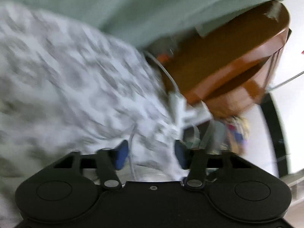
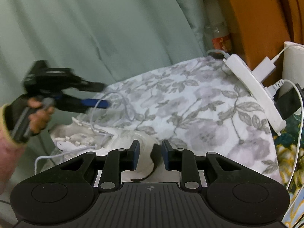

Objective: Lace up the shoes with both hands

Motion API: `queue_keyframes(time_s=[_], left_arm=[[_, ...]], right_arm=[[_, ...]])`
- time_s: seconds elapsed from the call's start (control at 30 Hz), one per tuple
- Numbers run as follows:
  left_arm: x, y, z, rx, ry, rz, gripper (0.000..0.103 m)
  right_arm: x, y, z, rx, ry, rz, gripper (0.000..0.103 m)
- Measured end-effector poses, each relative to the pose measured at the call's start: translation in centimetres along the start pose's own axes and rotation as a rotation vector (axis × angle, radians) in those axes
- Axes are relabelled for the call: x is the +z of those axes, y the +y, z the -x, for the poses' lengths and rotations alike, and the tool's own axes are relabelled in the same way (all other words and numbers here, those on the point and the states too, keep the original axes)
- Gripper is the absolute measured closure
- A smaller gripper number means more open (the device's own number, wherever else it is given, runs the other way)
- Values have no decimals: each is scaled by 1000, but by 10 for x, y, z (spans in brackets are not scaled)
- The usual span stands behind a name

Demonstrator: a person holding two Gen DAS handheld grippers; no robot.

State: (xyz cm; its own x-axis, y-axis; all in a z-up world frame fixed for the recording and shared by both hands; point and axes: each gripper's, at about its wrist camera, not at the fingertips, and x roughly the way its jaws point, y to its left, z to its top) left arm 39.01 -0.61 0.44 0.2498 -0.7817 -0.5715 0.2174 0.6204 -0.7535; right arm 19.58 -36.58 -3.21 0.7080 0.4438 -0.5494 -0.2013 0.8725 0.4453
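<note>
- My left hand (image 2: 38, 114) holds the left gripper (image 2: 106, 95) at the far left, raised above the shoe (image 2: 76, 138). Its jaws stand apart. I judge it is lifted this way to draw slack out of the lace.
- The lace (image 1: 131, 148) runs between the two blue pads (image 1: 122, 155) without being pinched. In the right wrist view, a loop of it arcs up from the shoe's eyelets toward that gripper. The left wrist view is heavily blurred, so I cannot tell whether the lace touches a pad.
- The white shoe lies on its side at the near left, on the edge of the floral cloth (image 2: 190, 104), with its eyelet row turned up toward me. That suits threading from above.
- My right gripper (image 2: 151, 154) hovers low at the near centre, jaws parted and empty. A dark tab (image 2: 154, 161) lies just between and under them. I judge it waits here to steady the shoe or take the free lace end.
- A loose white strand trails off the shoe to the near left and could snag.
- Behind hangs a green curtain (image 2: 95, 28), with a bottle (image 2: 218, 34) tucked at its right edge.
- At the far right, a power strip (image 2: 252, 89) with a charger (image 2: 265, 67) rests on the cloth beside wooden furniture (image 2: 256, 19). It is well apart from the shoe, but its cables crowd that side.
</note>
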Motion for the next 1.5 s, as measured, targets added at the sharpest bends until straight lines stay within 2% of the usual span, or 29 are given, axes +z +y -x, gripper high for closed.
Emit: queue_keyframes(time_s=[0.07, 0.17, 0.23, 0.37, 0.43, 0.6, 0.7, 0.77, 0.83, 0.97, 1.0, 1.03, 1.1, 1.17, 1.27, 1.33, 1.4, 1.5], left_arm=[[2, -9, -5, -28, -21, -38, 103], [-2, -39, 14, -173, -112, -120, 103], [-7, -73, 34, -183, -183, -238, 103], [-20, -117, 57, -177, -254, -400, 103], [-26, -121, 65, -212, -286, -394, 103], [-45, -124, 98, -400, -412, -421, 103], [-67, -133, 118, -436, -444, -485, 103], [-83, -130, 124, -389, -436, -510, 103], [-96, -120, 127, -343, -436, -498, 103], [-121, -83, 127, -223, -432, -407, 102], [-130, -74, 126, -192, -427, -391, 93], [-138, -65, 125, -160, -421, -377, 77], [-153, -48, 126, -102, -413, -354, 67], [-167, -33, 133, -19, -446, -324, 65], [-174, -24, 150, 126, -536, -330, 60], [-175, -28, 153, 245, -577, -373, 48], [-171, -30, 144, 344, -560, -398, 44], [-168, -20, 129, 376, -521, -363, 44]], right_arm=[[0, -1, 4, -2, -7, 1, 80], [2, -2, 8, -10, -16, 5, 80], [4, -1, 9, -10, -23, 2, 80], [7, 8, 9, 19, -39, 20, 80], [8, 13, 10, 38, -57, 24, 80], [18, 17, 26, 106, -147, -10, 77], [27, 20, 37, 101, -187, 2, 76], [29, 14, 42, 103, -198, -14, 71], [27, 4, 44, 81, -205, -46, 70], [17, -32, 50, -7, -225, -163, 70], [15, -42, 52, -34, -224, -197, 70], [12, -52, 54, -55, -219, -243, 68], [7, -65, 59, -96, -240, -287, 69], [10, -71, 63, -125, -253, -283, 69], [35, -69, 40, -83, -165, -191, 69], [53, -57, 7, -105, -50, -81, 69], [55, -46, -26, -106, 52, 5, 69], [59, -32, -68, -69, 126, 77, 71]])
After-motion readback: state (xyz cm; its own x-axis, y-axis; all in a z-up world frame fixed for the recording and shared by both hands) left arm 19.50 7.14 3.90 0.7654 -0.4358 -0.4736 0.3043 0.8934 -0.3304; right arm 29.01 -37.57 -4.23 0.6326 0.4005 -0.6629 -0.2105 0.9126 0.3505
